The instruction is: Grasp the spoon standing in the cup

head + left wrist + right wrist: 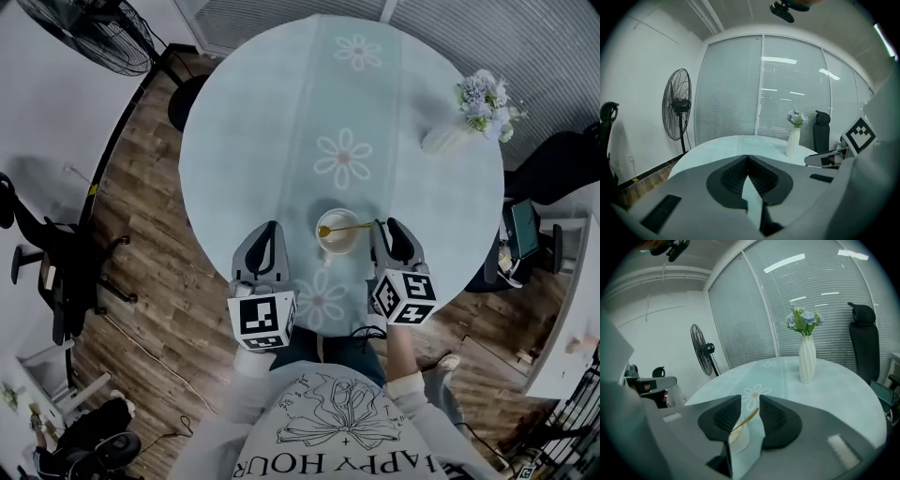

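A small white cup stands on the round table near its front edge. A gold spoon leans in it, handle pointing right. My right gripper is just right of the cup and open. In the right gripper view, the spoon handle lies in the narrow gap of the right gripper, above the cup, with neither pad visibly touching it. My left gripper rests left of the cup, apart from it. In its own view the left gripper is shut on nothing.
The table wears a pale blue cloth with daisy prints. A white vase of flowers stands at the far right, also seen as the vase. A floor fan is beyond the table's left; an office chair sits behind it.
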Available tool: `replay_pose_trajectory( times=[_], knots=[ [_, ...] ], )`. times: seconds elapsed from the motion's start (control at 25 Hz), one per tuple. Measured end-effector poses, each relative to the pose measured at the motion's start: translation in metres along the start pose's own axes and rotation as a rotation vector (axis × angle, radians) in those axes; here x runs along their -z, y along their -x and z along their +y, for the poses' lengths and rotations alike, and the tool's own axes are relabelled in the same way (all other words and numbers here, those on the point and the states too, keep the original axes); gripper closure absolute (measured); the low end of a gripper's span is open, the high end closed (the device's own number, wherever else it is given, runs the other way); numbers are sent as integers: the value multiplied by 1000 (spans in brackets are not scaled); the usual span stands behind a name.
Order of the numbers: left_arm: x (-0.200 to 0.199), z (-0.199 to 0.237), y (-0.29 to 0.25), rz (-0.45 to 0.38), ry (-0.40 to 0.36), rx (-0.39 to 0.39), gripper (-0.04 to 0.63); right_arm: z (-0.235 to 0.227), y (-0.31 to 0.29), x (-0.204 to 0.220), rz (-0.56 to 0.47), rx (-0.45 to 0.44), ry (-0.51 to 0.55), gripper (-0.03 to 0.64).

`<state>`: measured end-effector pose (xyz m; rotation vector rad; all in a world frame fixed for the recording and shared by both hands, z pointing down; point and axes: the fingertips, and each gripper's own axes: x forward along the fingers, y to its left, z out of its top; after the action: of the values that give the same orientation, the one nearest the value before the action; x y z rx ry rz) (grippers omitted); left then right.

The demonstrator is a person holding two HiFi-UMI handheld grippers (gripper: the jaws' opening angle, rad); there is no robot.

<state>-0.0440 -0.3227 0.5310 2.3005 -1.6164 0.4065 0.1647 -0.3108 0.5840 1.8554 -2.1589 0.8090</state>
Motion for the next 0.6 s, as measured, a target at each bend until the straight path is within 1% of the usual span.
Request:
replay_pose_trajectory(
  times=[0.6],
  knots=[
    [20,6,-7,39,23,-14,589,-2,-17,21,49,-14,-17,485]
  ],
)
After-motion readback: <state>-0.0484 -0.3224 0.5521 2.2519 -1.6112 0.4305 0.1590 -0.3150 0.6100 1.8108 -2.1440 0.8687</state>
